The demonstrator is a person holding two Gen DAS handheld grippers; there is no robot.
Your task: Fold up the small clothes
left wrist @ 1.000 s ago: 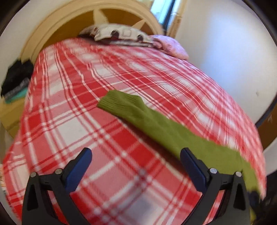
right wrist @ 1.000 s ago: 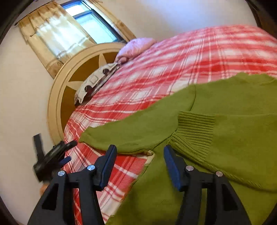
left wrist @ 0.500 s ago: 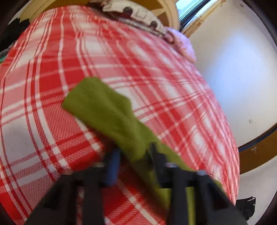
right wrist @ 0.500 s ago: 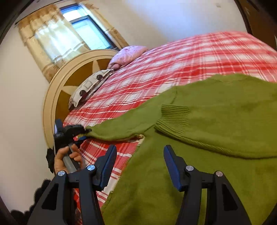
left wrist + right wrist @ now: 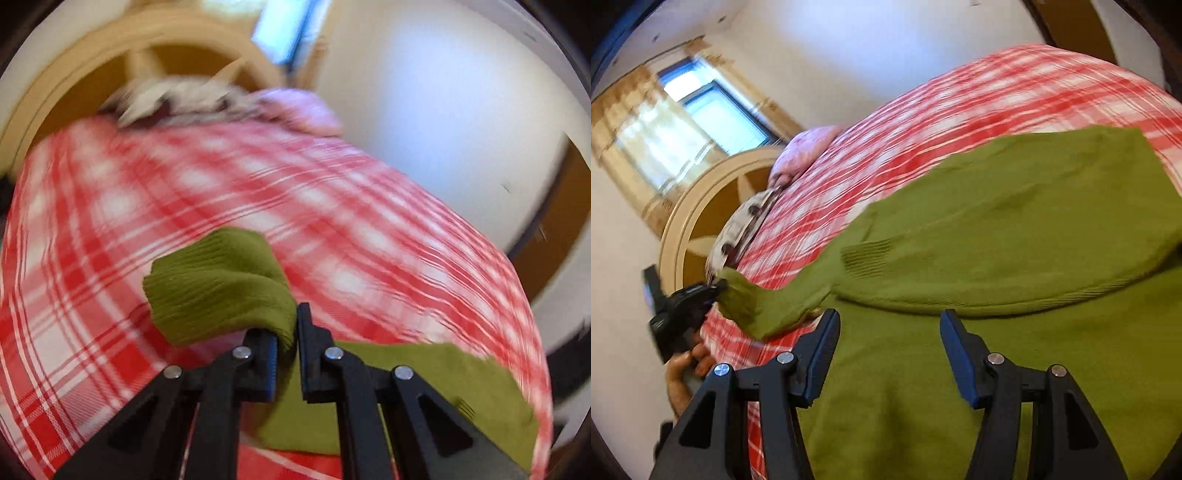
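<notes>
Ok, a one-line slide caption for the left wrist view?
Left hand-held gripper shut on the green sweater's sleeve, lifting its cuff off the red plaid bedspread.

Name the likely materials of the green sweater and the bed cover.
Green sweater: looks like a soft matte knit, wool or acrylic; ribbed cuff and drape suggest it. Bed cover: seemingly woven cotton-like cloth, matte, red-and-white plaid; blur hides the weave.

Two wrist cameras, both low over the bed (image 5: 110, 206)

My left looks close along its fingers toward the headboard (image 5: 66, 85) at 11; my right faces left. Both share sweater (image 5: 1015, 229), pillow (image 5: 303, 110).
</notes>
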